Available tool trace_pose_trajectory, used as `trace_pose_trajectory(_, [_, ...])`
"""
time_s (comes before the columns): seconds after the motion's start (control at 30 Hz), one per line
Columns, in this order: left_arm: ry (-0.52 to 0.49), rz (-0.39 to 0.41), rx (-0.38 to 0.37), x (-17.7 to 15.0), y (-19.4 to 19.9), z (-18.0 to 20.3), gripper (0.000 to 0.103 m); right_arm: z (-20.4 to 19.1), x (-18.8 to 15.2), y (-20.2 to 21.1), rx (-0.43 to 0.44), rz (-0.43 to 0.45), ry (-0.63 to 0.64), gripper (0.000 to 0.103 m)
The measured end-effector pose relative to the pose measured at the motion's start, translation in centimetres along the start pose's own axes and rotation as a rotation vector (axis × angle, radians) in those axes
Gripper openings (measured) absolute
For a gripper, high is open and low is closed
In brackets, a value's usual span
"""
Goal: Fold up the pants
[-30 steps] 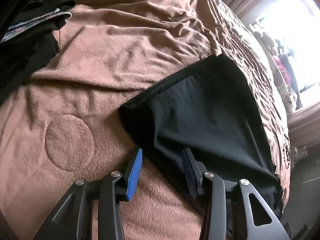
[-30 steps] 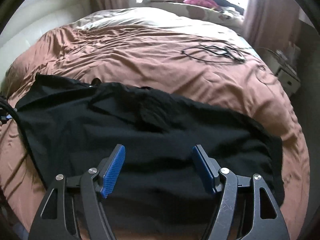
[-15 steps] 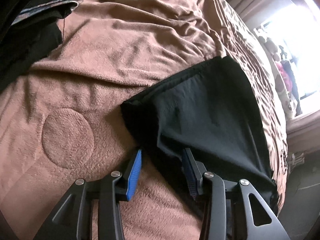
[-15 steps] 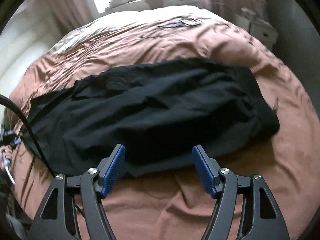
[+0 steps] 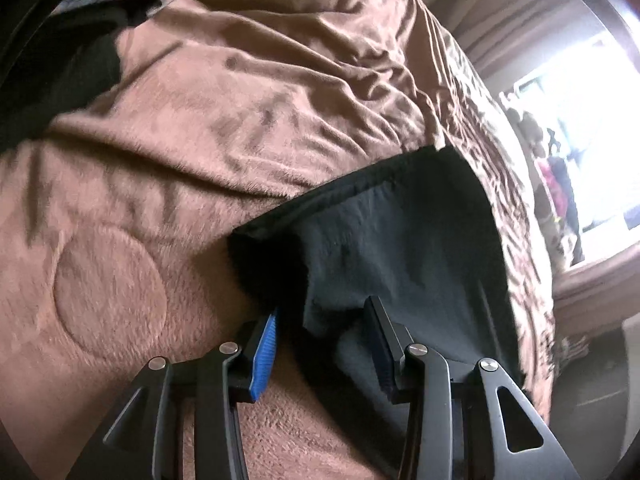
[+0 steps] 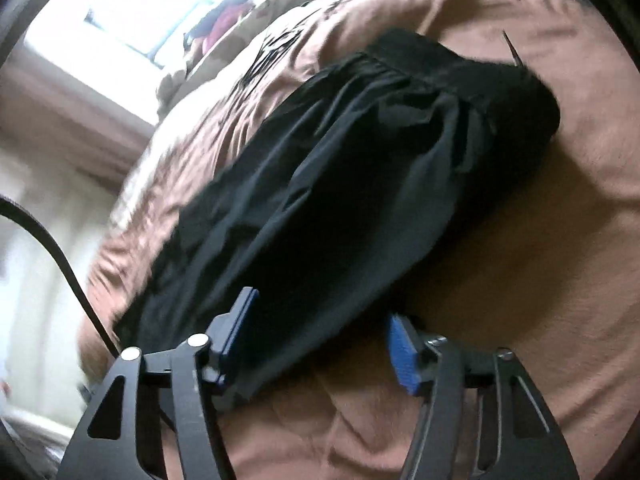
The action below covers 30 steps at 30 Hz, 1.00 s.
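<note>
Black pants point(image 5: 400, 240) lie on a brown bed cover point(image 5: 200, 120). In the left wrist view my left gripper point(image 5: 320, 336) is open, its blue-padded jaws straddling the near edge of the pants at a leg hem. In the right wrist view the pants point(image 6: 340, 168) stretch away with the waistband point(image 6: 480, 76) at the far end. My right gripper point(image 6: 320, 344) is open, low over the near long edge of the pants. The view is blurred.
Dark clothes point(image 5: 60, 60) are piled at the upper left of the bed. A bright window point(image 6: 140, 4) and items on its sill lie beyond the bed. A black cable point(image 6: 60, 256) hangs at the left of the right wrist view.
My left gripper has crept forward onto the hem, jaws still open. My right gripper has swung down and round to the near edge of the pants, now looking along their length.
</note>
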<state>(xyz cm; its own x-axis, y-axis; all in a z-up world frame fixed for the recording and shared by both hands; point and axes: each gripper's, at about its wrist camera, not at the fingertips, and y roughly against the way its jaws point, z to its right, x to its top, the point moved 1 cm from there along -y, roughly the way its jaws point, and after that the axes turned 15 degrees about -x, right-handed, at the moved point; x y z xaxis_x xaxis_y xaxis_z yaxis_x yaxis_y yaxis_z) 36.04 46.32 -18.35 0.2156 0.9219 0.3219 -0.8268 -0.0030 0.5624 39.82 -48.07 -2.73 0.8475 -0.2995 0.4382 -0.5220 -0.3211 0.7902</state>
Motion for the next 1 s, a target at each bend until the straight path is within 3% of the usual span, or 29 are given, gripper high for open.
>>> trace_pose_trajectory(0.2, [0.000,0.012,-0.026,-0.6,0.2,0.0,0.043,1.6,-0.4,-0.9,0.069,0.034,-0.091,0.048])
trace_pose_trajectory(0.23, [0.000,0.015,-0.021,-0.5,0.2,-0.1,0.038,1.7,-0.7,-1.0,0.066,0.042,-0.088,0.044])
trace_pose_trajectory(0.27, [-0.003,0.019,-0.006,-0.4,0.2,-0.2,0.023,1.8,-1.0,-1.0,0.054,0.050,-0.075,0.041])
trace_pose_trajectory(0.33, [0.001,0.027,0.008,-0.1,0.1,-0.6,0.011,1.8,-1.1,-1.0,0.039,0.056,-0.059,0.012])
trace_pose_trajectory(0.43, [0.012,0.030,-0.012,0.2,0.2,-0.8,0.004,2.5,-1.2,-1.0,0.076,0.051,-0.095,0.002])
trace_pose_trajectory(0.73, [-0.055,0.083,-0.059,0.7,2.6,2.1,0.003,1.0,-1.7,2.6,0.062,0.134,-0.018,0.000])
trace_pose_trajectory(1.0, [-0.057,0.087,-0.097,0.0,6.3,3.5,0.003,0.6,-1.9,3.6,0.037,0.112,-0.010,0.000])
